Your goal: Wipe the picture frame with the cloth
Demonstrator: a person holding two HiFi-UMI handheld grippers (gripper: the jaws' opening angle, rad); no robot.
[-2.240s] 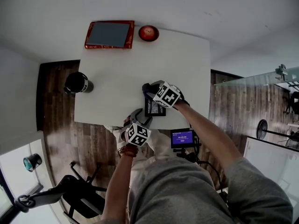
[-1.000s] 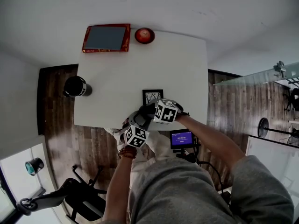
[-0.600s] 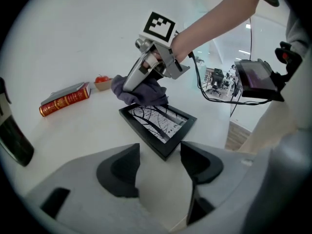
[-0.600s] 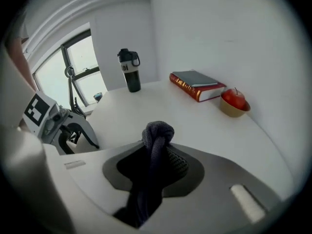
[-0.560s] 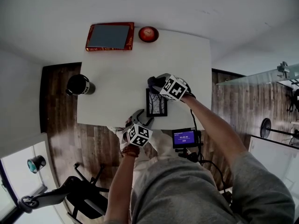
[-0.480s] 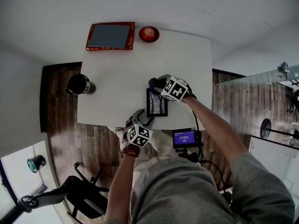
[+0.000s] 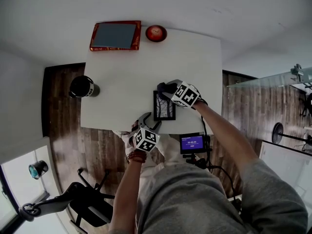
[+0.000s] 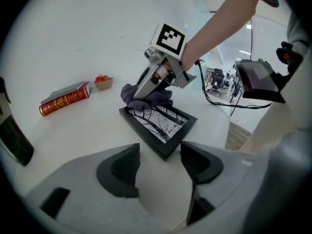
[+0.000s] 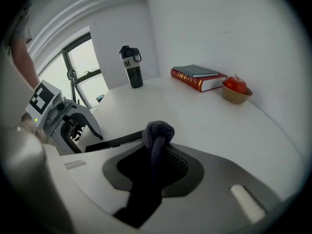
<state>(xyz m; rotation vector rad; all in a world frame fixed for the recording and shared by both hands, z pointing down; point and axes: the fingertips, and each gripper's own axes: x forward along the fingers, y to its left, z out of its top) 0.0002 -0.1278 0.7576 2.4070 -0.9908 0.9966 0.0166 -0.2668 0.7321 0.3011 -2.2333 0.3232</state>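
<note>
A black picture frame (image 7: 164, 107) with a black-and-white print lies flat near the white table's (image 7: 122, 82) front edge. My right gripper (image 7: 169, 89) is shut on a dark purple-grey cloth (image 7: 165, 87), which rests on the frame's far end (image 8: 158, 123). The left gripper view shows the cloth (image 8: 146, 96) bunched under the right gripper (image 8: 157, 84). Seen from the right gripper, the cloth (image 9: 157, 130) is pinched between the jaws. My left gripper (image 7: 147, 122) stands open at the table's edge, with the frame's near corner just ahead of its fingers (image 8: 119, 169).
At the table's far side lie a red-edged book (image 7: 115, 35) and a small bowl holding a red apple (image 7: 156, 33). A black bottle (image 7: 84, 87) stands at the left edge. A small screen (image 7: 191, 143) hangs below the front edge. Wood floor surrounds the table.
The right gripper dragged the cloth down to the frame's near end, then back up to its far end, where it now sits. The left gripper has barely moved.
</note>
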